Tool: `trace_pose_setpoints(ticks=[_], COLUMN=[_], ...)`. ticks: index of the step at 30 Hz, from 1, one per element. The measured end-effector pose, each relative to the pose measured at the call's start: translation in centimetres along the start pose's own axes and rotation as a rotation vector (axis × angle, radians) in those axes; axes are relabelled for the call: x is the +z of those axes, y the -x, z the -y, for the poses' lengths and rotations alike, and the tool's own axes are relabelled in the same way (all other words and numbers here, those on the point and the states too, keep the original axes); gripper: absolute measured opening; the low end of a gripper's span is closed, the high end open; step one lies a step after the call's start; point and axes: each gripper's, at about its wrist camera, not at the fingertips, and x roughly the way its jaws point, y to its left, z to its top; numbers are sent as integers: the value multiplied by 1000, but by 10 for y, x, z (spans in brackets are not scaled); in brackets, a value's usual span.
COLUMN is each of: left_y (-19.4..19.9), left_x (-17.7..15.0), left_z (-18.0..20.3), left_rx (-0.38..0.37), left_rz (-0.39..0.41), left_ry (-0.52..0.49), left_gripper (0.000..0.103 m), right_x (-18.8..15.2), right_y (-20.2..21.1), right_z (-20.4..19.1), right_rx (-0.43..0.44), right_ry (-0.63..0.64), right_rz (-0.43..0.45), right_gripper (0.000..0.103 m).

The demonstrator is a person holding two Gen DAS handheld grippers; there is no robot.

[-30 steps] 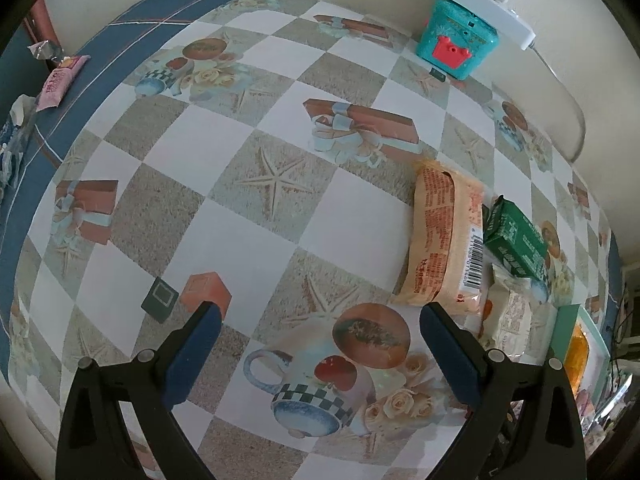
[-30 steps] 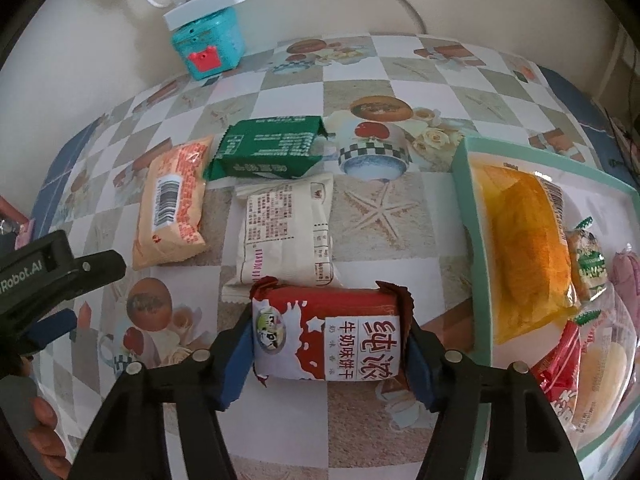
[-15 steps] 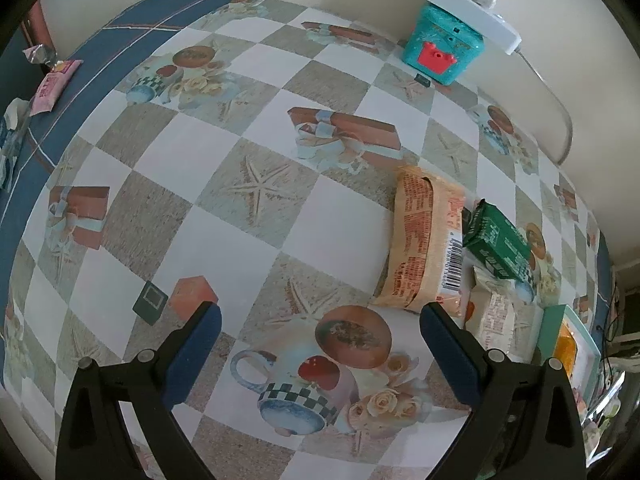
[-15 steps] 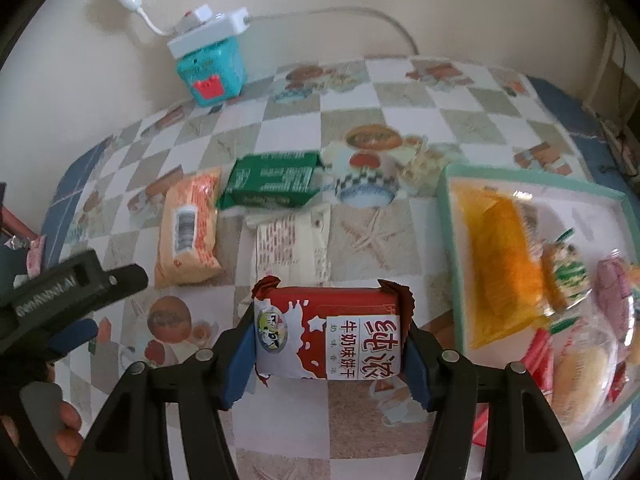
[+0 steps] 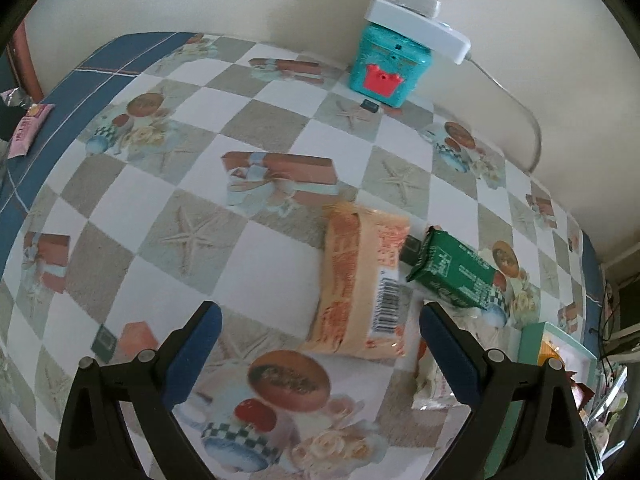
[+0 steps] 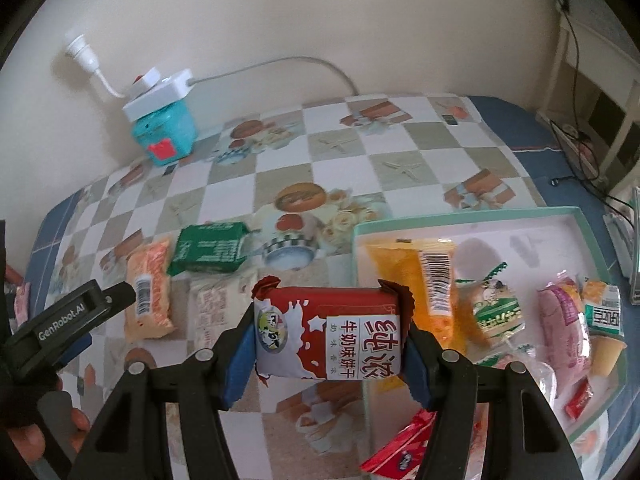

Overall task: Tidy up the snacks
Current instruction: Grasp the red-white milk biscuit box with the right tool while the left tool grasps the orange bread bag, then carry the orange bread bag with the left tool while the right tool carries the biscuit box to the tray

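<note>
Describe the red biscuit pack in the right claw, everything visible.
The red pack is a glossy foil-like brick with white milk splashes, a round cow emblem, white Chinese lettering and crimped ends. It lies level, long side across, clamped end to end by the right claw, whose blue pads press both ends. It is lifted off the table, beside the tray.

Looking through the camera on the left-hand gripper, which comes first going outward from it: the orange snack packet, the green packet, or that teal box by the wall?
1. The orange snack packet, just ahead of the open left gripper, toward its right finger.
2. The green packet, beyond the orange one's right edge.
3. The teal box, far off against the wall, under a white power strip.
</note>
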Motion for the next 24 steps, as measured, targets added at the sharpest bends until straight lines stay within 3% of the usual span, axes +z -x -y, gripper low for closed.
trace_pose_setpoints(ticks=[7,13,14,18,21,24], left_y=[-14,-21,-22,-25,-28,-28], left_x=[-1,-3,-3,-3,-4,-5], left_z=[16,20,21,25,29,32], left_rx=[40,60,58,58,50,77], left_rz=[38,57,58,54,40,33], left_ry=[-29,-49,-52,-66,-73,-89], left_gripper=[79,72,66,63,51,49], right_x=[0,0,0,-1,-1,-1], right_y=[-3,1,1,1,1,1], right_z=[3,1,0,-1,-1,-1], right_rx=[13,13,14,18,20,20], right_ry=[-8,-2,2,7,4,8], right_rz=[-10,-1,-1,-6,-5,-7], right_gripper=[66,66,66,66,66,66])
